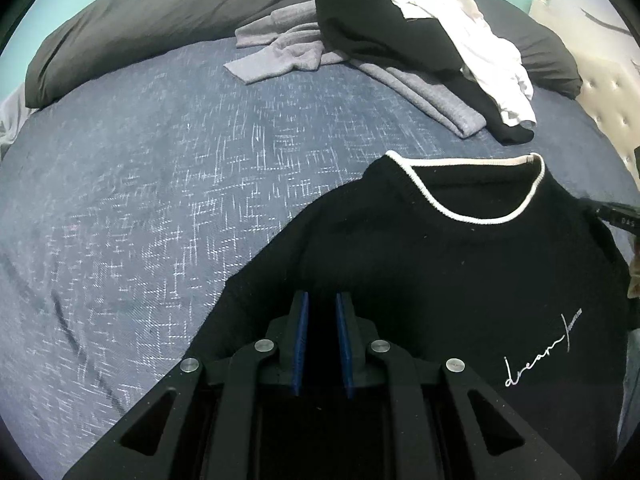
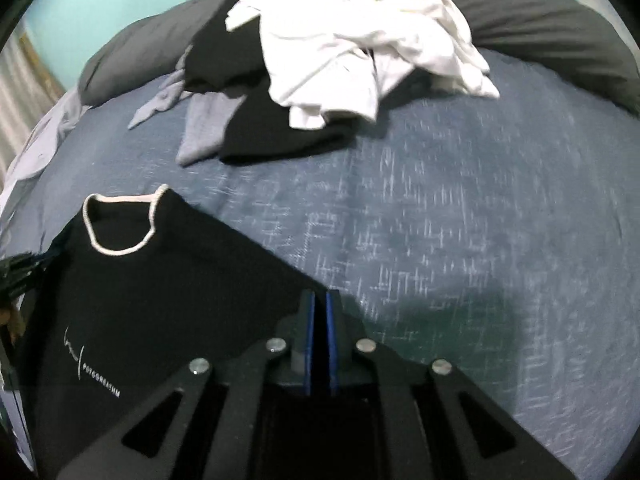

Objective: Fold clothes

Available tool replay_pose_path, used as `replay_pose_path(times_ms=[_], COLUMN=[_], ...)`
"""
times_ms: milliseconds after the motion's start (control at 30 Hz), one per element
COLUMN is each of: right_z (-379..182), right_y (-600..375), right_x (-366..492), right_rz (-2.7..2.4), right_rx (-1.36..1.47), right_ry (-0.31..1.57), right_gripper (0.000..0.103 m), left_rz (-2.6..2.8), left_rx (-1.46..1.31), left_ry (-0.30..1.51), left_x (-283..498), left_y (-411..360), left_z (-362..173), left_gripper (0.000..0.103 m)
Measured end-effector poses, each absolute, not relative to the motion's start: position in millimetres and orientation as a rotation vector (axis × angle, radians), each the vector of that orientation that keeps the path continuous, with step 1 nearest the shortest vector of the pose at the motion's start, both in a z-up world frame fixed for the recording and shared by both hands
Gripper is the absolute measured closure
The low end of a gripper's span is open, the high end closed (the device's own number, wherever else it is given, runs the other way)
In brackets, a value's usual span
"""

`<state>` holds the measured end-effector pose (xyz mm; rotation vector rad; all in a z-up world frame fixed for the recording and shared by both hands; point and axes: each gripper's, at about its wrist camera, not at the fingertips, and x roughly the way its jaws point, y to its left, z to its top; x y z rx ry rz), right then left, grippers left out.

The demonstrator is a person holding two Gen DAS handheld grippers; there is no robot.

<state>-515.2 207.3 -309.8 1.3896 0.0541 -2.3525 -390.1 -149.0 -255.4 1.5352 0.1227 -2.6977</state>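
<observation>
Two hand-held grippers, seen from their own wrist cameras: the left gripper [image 1: 322, 300] and the right gripper [image 2: 320, 298] share one build, a matt black frame of angular plastic arms spreading back from the fingers. Each finger is lined inside with a flat blue pad [image 1: 301, 344], the same blue showing on the right unit's pads [image 2: 330, 340]. Four round silver screw heads [image 1: 265, 345] sit across each frame behind the fingertips, two to either side, and triangular cut-outs [image 1: 149, 429] open the outer arms nearest the camera.
</observation>
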Motion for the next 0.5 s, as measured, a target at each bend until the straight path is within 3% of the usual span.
replay_pose_path(times_ms=[333, 500], right_z=[-284.8, -271.4], right_y=[244.8, 260.5], right_x=[-510.0, -482.0], right_rz=[-2.435, -2.342], right_rx=[1.273, 1.225], right_ry=[-0.169, -0.190], right_gripper=[0.093, 0.093], left_rz=[-2.698, -2.729], left_rx=[1.537, 1.479], left_ry=[0.123, 0.127], left_x=[-389.8, -377.5], left_y=[-148.9, -147.5], left_z=[-251.0, -232.4], left_gripper=[0.087, 0.087])
